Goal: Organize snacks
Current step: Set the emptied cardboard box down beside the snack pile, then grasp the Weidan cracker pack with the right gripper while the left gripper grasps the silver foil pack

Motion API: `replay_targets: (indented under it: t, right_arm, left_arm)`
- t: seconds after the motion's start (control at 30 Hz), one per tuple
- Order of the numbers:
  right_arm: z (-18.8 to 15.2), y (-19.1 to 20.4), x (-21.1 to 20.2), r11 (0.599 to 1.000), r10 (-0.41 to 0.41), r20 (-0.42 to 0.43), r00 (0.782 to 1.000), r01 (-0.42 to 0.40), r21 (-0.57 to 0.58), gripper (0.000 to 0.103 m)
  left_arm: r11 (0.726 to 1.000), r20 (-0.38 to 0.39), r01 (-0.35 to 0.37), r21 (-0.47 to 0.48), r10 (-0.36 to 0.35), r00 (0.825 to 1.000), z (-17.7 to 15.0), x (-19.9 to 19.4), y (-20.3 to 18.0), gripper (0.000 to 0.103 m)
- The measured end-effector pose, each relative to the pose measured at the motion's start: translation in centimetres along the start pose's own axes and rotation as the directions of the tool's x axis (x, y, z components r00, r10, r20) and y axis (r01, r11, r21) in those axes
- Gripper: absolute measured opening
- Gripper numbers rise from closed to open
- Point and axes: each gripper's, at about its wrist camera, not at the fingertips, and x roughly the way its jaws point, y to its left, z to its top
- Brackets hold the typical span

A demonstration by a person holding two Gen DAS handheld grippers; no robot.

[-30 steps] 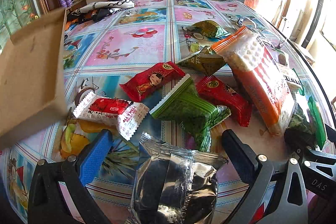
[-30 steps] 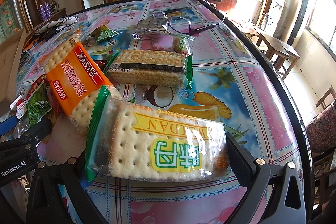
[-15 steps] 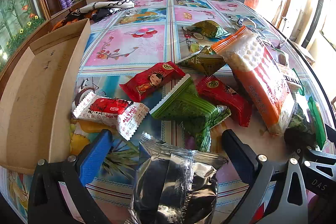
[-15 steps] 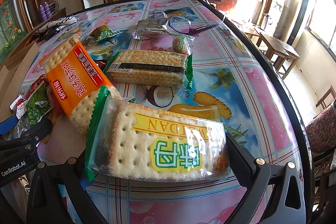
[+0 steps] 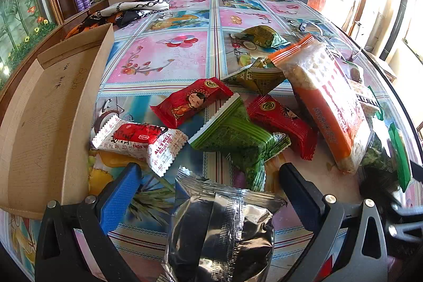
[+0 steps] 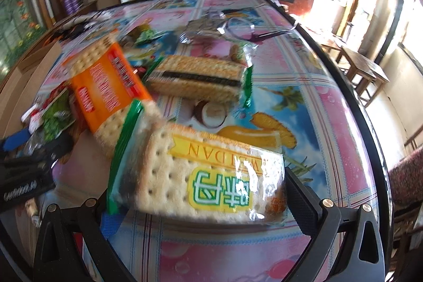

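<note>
Snacks lie scattered on the tabletop [image 5: 164, 57]. We see the silver packet [image 5: 222, 231] between the left claw [image 5: 208, 181] fingers, spread wide and clear of it. Our right claw [image 6: 195, 192] grips the cracker pack [image 6: 201, 173]; cardboard box [image 5: 47, 123] lies left.

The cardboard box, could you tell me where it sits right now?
In the left wrist view the box lies open on the table's left edge, beside the white-and-red snack.

"ALL'S WELL" on white-red wrapper [image 5: 140, 143]
</note>
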Motion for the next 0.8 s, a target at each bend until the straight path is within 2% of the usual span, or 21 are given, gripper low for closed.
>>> replay_targets:
  t: [0.13,0.2,0.33,0.57,0.63,0.8]
  right_arm:
    - [-0.8,-0.3,-1.3,0.991,0.131,0.004,0.991,-0.131,0.025,0.102]
    - [-1.6,0.3,-2.0,0.986,0.169,0.000,0.986,-0.169,-0.015,0.102]
    - [-2.8,1.7,-3.8,0.973,0.210,0.015,0.978,-0.207,-0.099,0.095]
    - [-4.1,3.5,-7.4,0.921,0.272,0.007,0.962,-0.258,-0.293,0.095]
    - [-4.2,3.4,-8.2,0.916,0.267,0.029,0.963,-0.245,-0.318,0.095]
    - [-3.3,4.0,-7.4,0.876,0.351,-0.014,0.936,-0.334,-0.347,0.095]
  left_arm:
    - [1.000,0.000,0.000,0.000,0.000,1.000,0.0,0.0,0.0,0.103]
    - [1.000,0.000,0.000,0.000,0.000,1.000,0.0,0.0,0.1,0.103]
    - [1.000,0.000,0.000,0.000,0.000,1.000,0.0,0.0,0.0,0.103]
    - [1.000,0.000,0.000,0.000,0.000,1.000,0.0,0.0,0.1,0.103]
    - [1.000,0.000,0.000,0.000,0.000,1.000,0.0,0.0,0.0,0.103]
    - [1.000,0.000,0.000,0.000,0.000,1.000,0.0,0.0,0.0,0.103]
